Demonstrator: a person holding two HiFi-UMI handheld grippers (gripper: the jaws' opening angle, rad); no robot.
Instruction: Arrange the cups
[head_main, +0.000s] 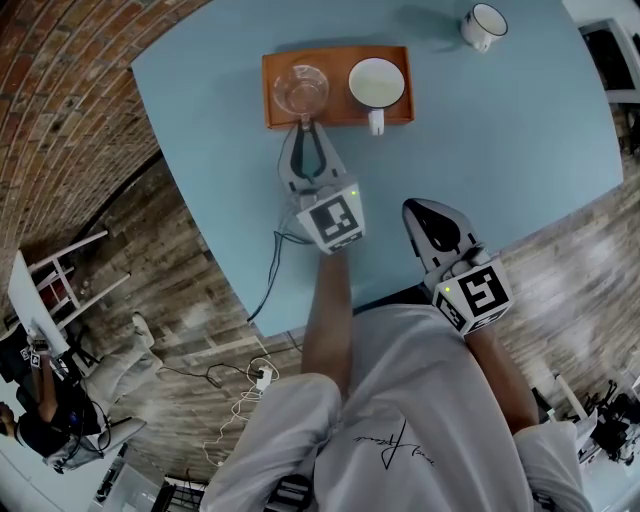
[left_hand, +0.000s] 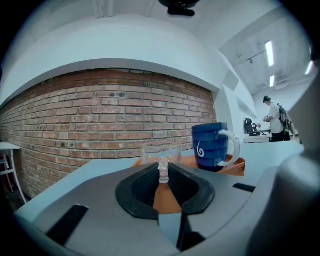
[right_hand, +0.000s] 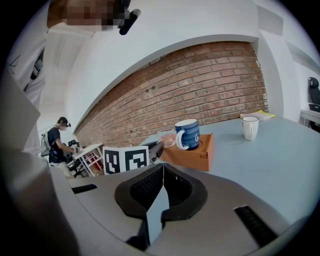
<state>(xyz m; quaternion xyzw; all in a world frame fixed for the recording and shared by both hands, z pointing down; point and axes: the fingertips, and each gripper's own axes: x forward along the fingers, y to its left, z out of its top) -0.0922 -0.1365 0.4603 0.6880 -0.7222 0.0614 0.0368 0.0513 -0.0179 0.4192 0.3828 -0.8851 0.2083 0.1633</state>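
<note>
The only mark we can read as a sign is a white spiral on the side of the blue mug; the script print on the person's shirt is too small for us to make out, and each gripper's marker cube carries only black-and-white squares. The glass cup stands upright at the left of the orange tray, its handle pointing toward the near edge. The left gripper lies roughly level along that same line, its jaws closed on the handle with only the handle's width between them. The blue mug stands upright just beside the glass at the tray's right, its white handle also turned toward the near side. A white mug stands well apart, near the far right corner of the blue table. The right gripper hangs over the table's near edge, jaws pressed together on nothing. A cable trails off the table's left edge.
</note>
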